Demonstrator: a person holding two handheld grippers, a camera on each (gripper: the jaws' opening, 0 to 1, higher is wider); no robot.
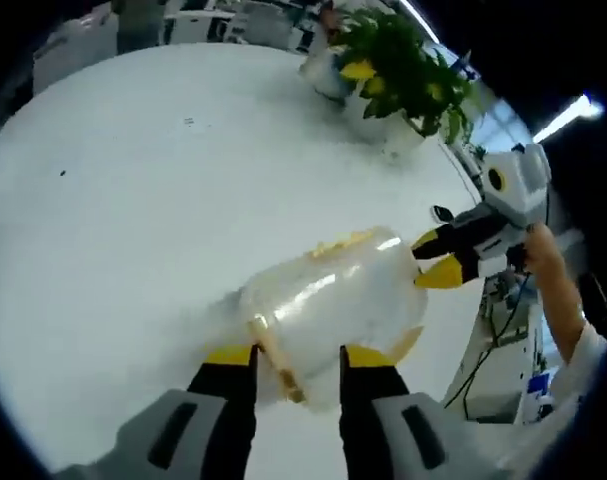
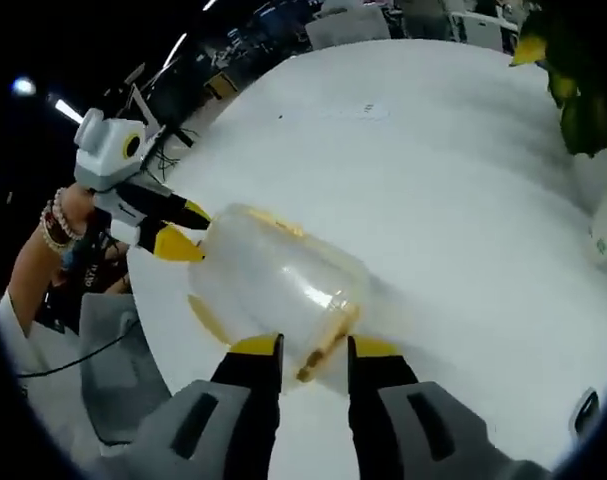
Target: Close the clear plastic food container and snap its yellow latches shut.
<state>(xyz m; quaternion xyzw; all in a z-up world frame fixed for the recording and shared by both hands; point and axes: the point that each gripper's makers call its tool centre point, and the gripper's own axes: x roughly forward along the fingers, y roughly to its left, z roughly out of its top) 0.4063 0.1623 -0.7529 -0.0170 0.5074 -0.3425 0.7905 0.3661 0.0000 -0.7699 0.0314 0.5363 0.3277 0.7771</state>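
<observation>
Bright ceiling strip lights [image 1: 571, 115] wash the white desk [image 1: 133, 200] almost to overexposure. Both views are softly blurred, the clear container [image 1: 333, 300] smeared and streaked with glare. Fisheye curvature bends the desk's edge; the surrounding room falls dim, and shadows stay faint.

Left gripper [image 1: 298, 356], black jaws with yellow tips, rises from the bottom of the left gripper view, jaws parted with a gap between the tips. Right gripper [image 2: 314, 347], same build, jaws likewise parted in the right gripper view. Each gripper enters the other's view from the side, gripped by a hand [image 1: 545, 252]; beaded bracelets on the left wrist [image 2: 51, 226].
</observation>
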